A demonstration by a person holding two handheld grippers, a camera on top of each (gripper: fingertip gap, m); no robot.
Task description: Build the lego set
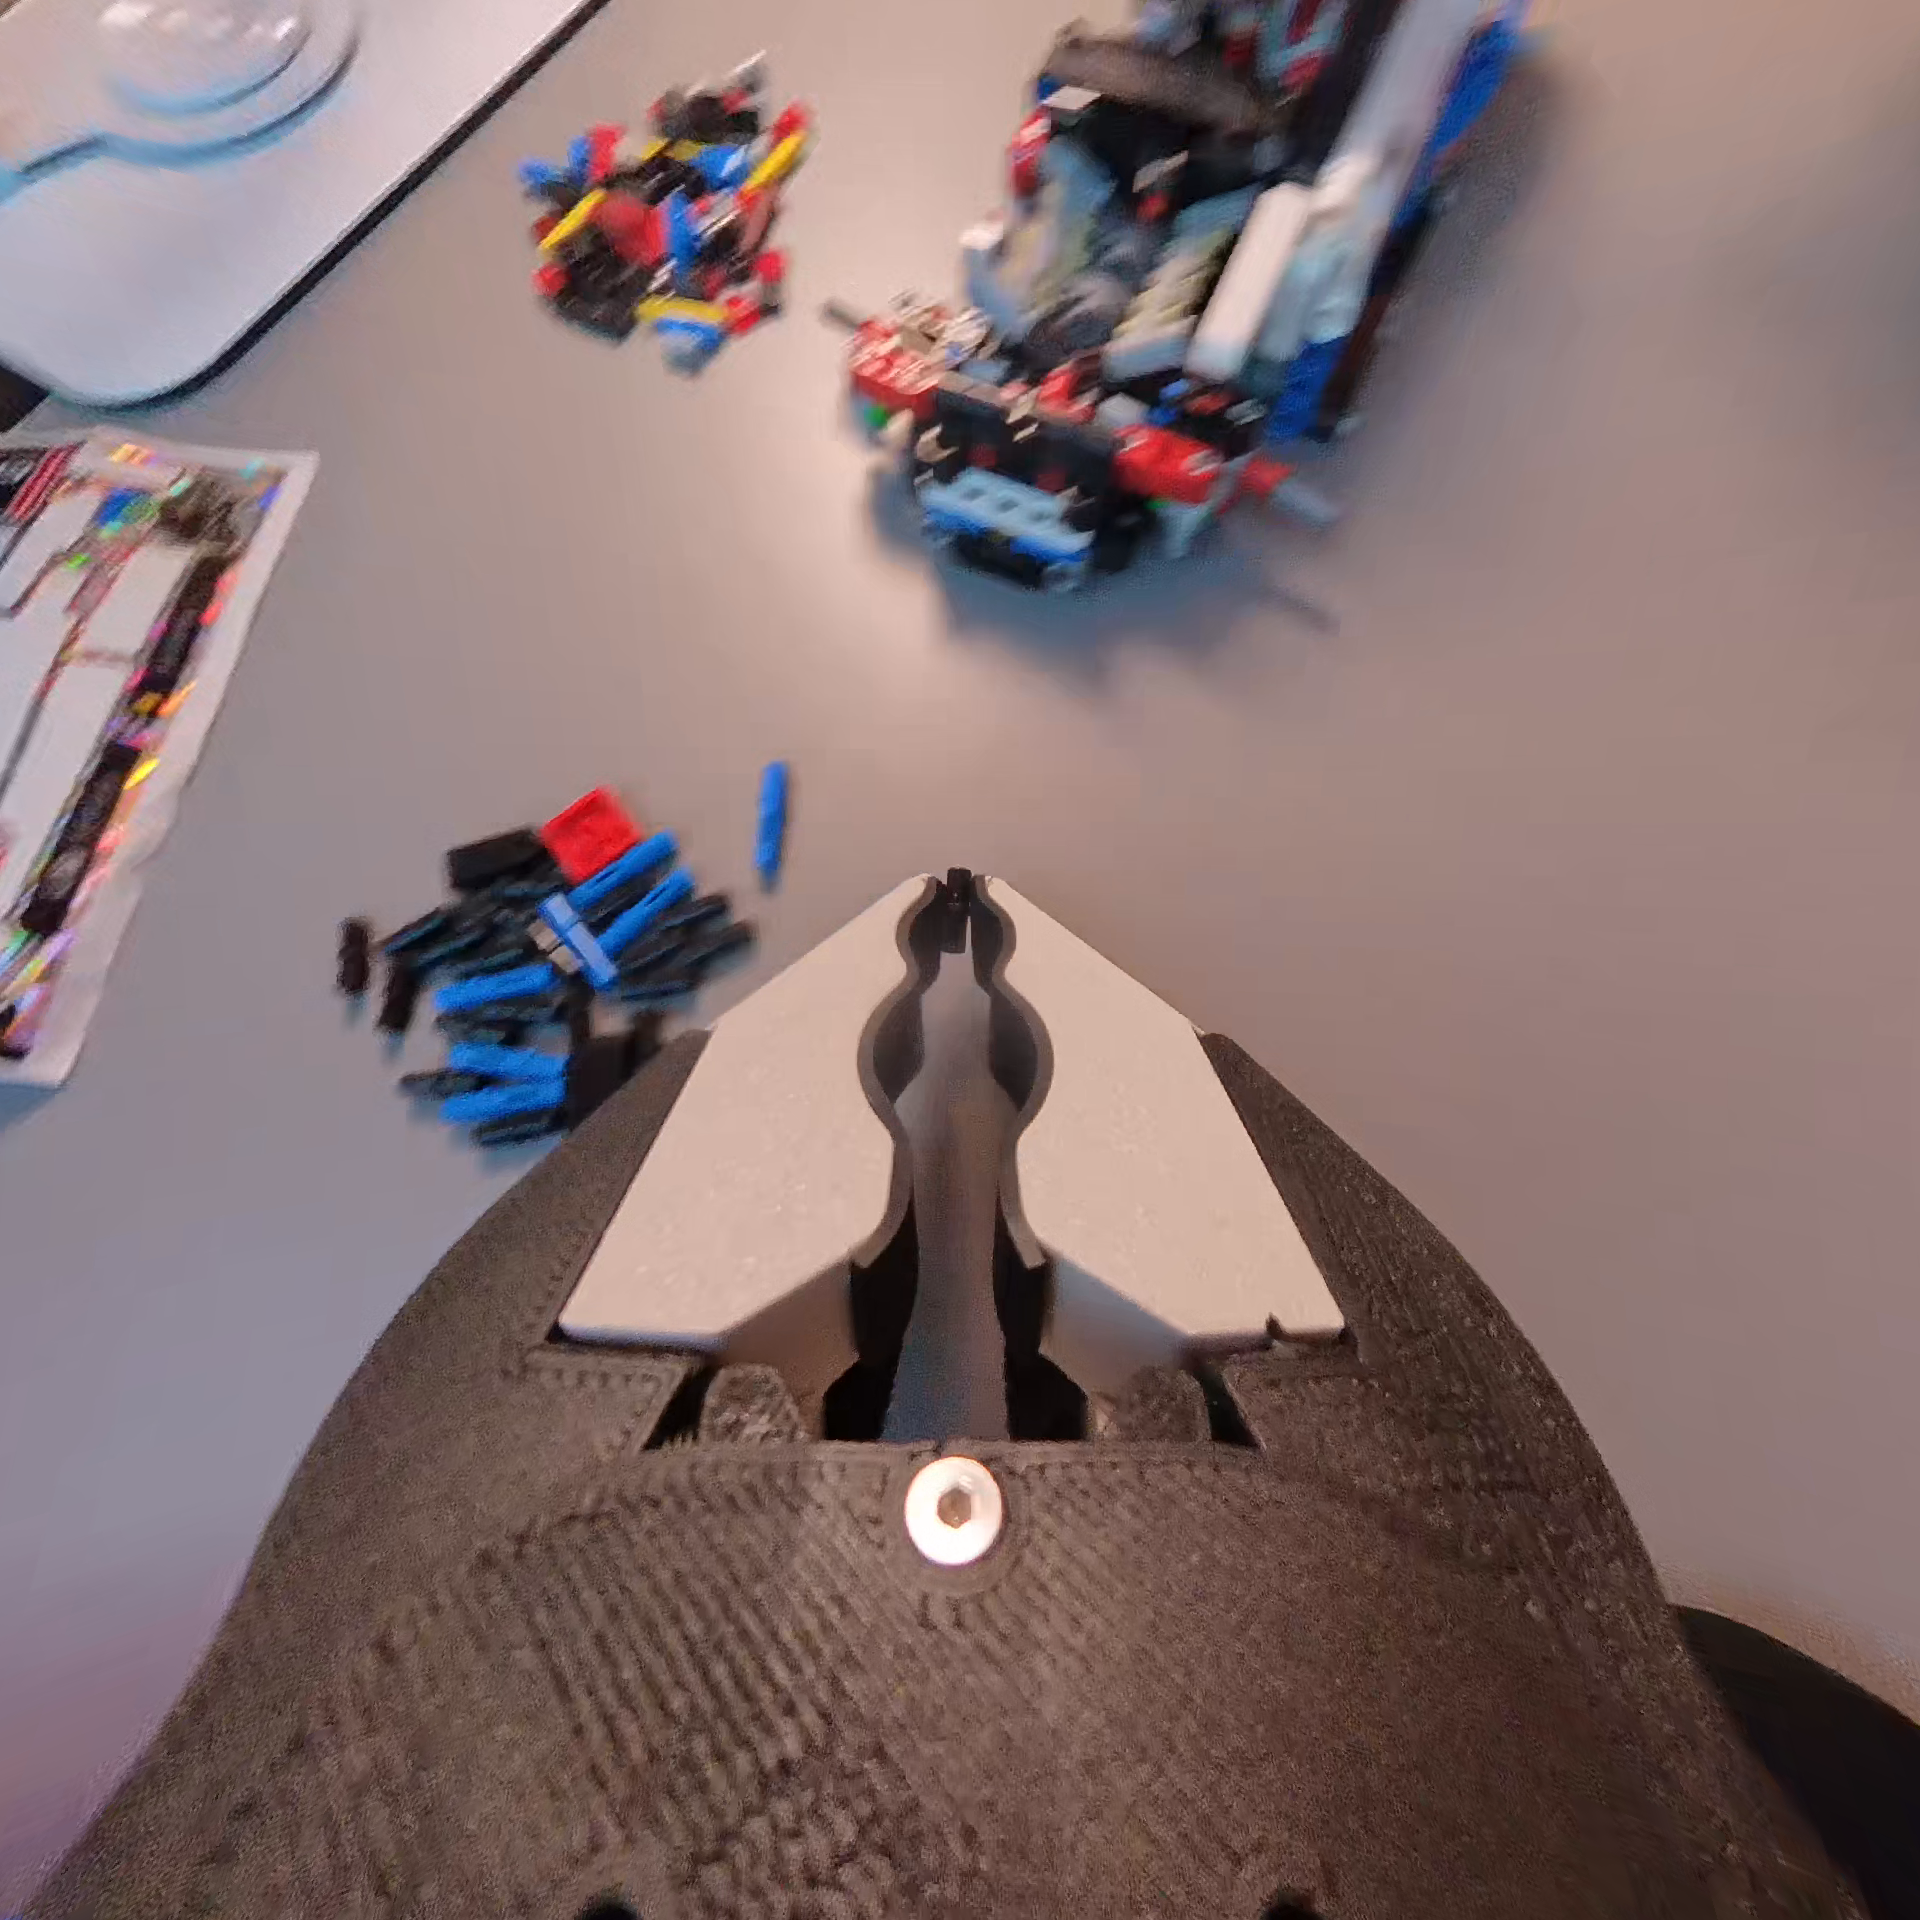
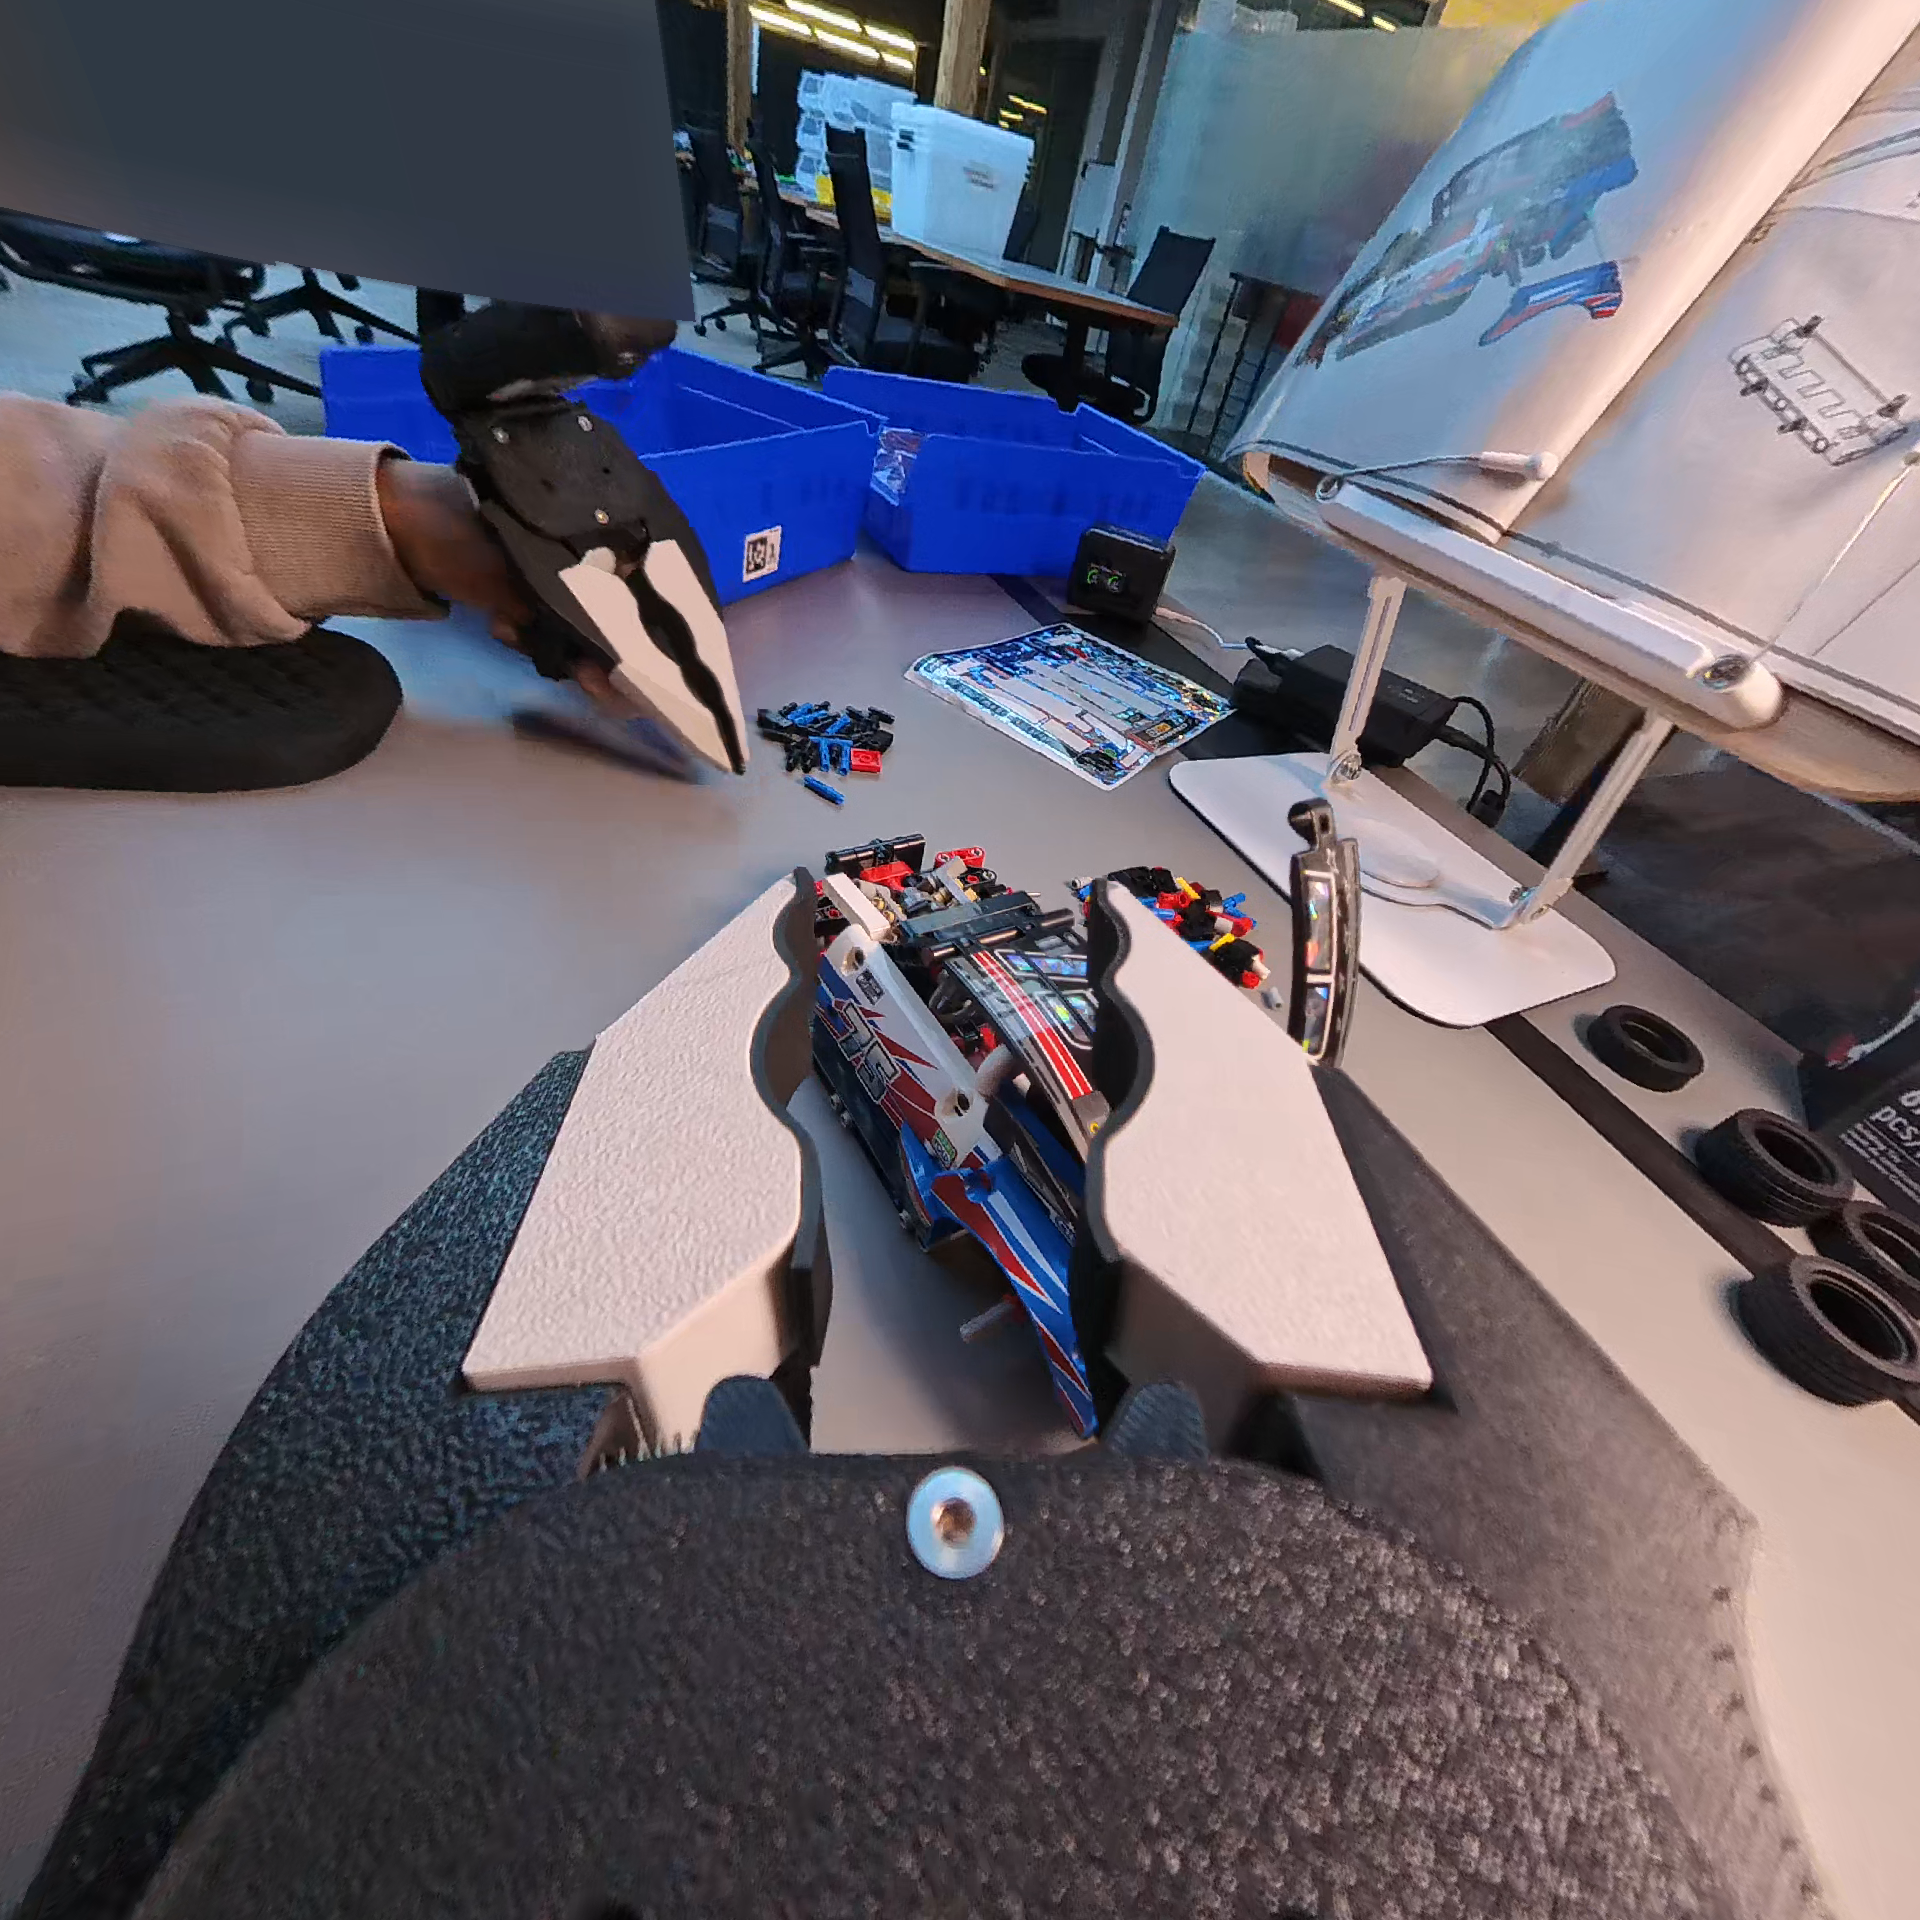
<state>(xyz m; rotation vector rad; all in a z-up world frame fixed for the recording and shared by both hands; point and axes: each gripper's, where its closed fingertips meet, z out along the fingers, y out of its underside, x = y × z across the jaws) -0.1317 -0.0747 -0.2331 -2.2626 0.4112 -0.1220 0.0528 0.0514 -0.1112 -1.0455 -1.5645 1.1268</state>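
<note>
My left gripper [image 1: 956, 896] is shut on a small black pin [image 1: 954, 902] at its tips, above the table just right of a pile of blue and black pins [image 1: 551, 987]. One blue pin [image 1: 771, 821] lies apart. The left gripper also shows in the right wrist view [image 2: 732, 764], held by a hand. My right gripper [image 2: 945, 925] is open, its jaws standing either side of the blue, red and white lego car [image 2: 956, 1049]; I cannot tell whether they press on it. The car also shows in the left wrist view [image 1: 1143, 343].
A mixed pile of small parts [image 1: 665, 218] lies beyond the car. A sticker sheet [image 2: 1070, 696], blue bins [image 2: 769, 457], an instruction book on a white stand [image 2: 1558, 312], several black tyres [image 2: 1771, 1164] and a black curved panel [image 2: 1322, 935] are around. A black pad [image 2: 187, 707] lies at the left. The gap from one gripper's tips to the other's is roughly 25 centimetres.
</note>
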